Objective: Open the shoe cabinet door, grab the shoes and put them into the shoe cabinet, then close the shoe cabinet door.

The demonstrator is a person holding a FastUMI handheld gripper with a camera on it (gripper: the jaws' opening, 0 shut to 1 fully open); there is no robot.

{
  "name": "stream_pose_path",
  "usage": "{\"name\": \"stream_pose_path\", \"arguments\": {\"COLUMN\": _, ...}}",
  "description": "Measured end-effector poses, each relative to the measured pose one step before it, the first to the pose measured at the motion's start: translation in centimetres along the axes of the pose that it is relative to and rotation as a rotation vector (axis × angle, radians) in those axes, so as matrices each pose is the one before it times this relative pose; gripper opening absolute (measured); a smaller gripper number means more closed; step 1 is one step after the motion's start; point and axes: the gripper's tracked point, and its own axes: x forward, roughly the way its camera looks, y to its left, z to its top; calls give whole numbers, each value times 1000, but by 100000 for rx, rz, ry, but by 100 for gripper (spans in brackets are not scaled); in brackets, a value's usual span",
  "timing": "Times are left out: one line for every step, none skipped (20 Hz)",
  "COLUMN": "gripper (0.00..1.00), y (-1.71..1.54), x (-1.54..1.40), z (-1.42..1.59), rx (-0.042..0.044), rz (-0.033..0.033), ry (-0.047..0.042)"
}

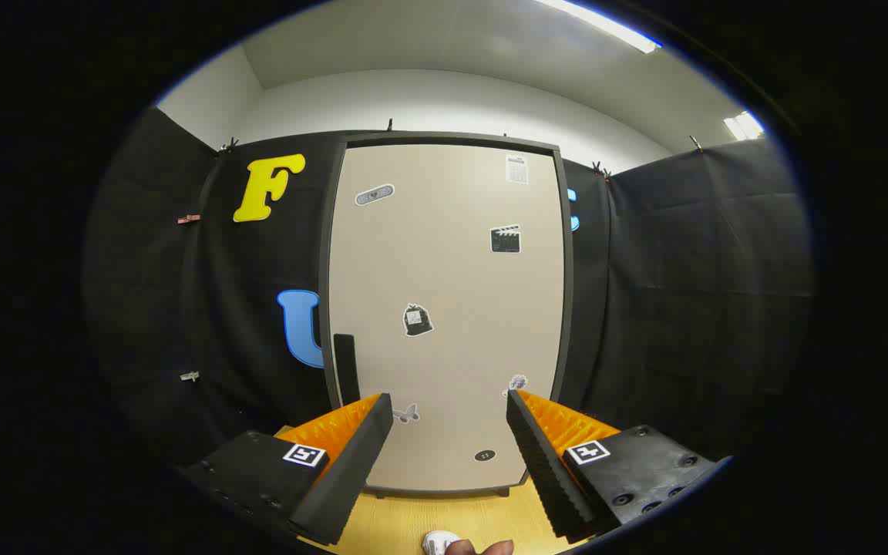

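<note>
A tall beige shoe cabinet [444, 308] with a dark frame stands straight ahead, its door shut and dotted with small stickers. A dark vertical handle [345, 368] sits on the door's left edge, just above my left finger. My gripper [450, 407] is open, fingers spread wide, with nothing between them, a short way from the door. Below the fingers, a bit of a white shoe [438, 543] shows on the wooden floor, next to a person's fingertips [482, 548].
Black cloth walls close in on both sides of the cabinet. Light wooden floor [444, 516] runs from the cabinet's base toward me. White wall and ceiling lights show above.
</note>
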Motion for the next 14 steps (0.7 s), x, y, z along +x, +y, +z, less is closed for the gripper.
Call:
{"name": "stream_pose_path", "arguments": {"gripper": 97, "y": 122, "x": -156, "z": -101, "rx": 11, "rz": 367, "ry": 185}}
{"name": "stream_pose_path", "arguments": {"gripper": 97, "y": 35, "x": -198, "z": -165, "rx": 11, "rz": 187, "ry": 310}}
{"name": "stream_pose_path", "arguments": {"gripper": 97, "y": 126, "x": -149, "z": -93, "rx": -2, "rz": 412, "ry": 212}}
{"name": "stream_pose_path", "arguments": {"gripper": 97, "y": 5, "x": -205, "z": -27, "rx": -73, "rz": 140, "ry": 125}}
{"name": "stream_pose_path", "arguments": {"gripper": 97, "y": 28, "x": -131, "z": -27, "rx": -240, "rz": 221, "ry": -61}}
{"name": "stream_pose_path", "arguments": {"gripper": 97, "y": -63, "x": -79, "z": 42, "rx": -245, "rz": -210, "ry": -168}}
{"name": "stream_pose_path", "arguments": {"gripper": 97, "y": -32, "x": -68, "z": 54, "rx": 65, "rz": 70, "ry": -76}}
{"name": "stream_pose_path", "arguments": {"gripper": 97, "y": 57, "x": -49, "z": 18, "rx": 239, "rz": 48, "ry": 42}}
{"name": "stream_pose_path", "arguments": {"gripper": 97, "y": 13, "x": -112, "z": 94, "rx": 311, "rz": 24, "ry": -130}}
{"name": "stream_pose_path", "arguments": {"gripper": 97, "y": 24, "x": -34, "z": 173, "rx": 187, "rz": 30, "ry": -303}}
{"name": "stream_pose_path", "arguments": {"gripper": 97, "y": 19, "x": -39, "z": 131, "rx": 103, "rz": -35, "ry": -324}}
{"name": "stream_pose_path", "arguments": {"gripper": 97, "y": 50, "x": -78, "z": 65, "rx": 16, "rz": 68, "ry": -143}}
{"name": "stream_pose_path", "arguments": {"gripper": 97, "y": 39, "x": -22, "z": -2, "rx": 3, "rz": 48, "ry": 20}}
{"name": "stream_pose_path", "arguments": {"gripper": 97, "y": 71, "x": -97, "z": 15, "rx": 16, "rz": 48, "ry": -20}}
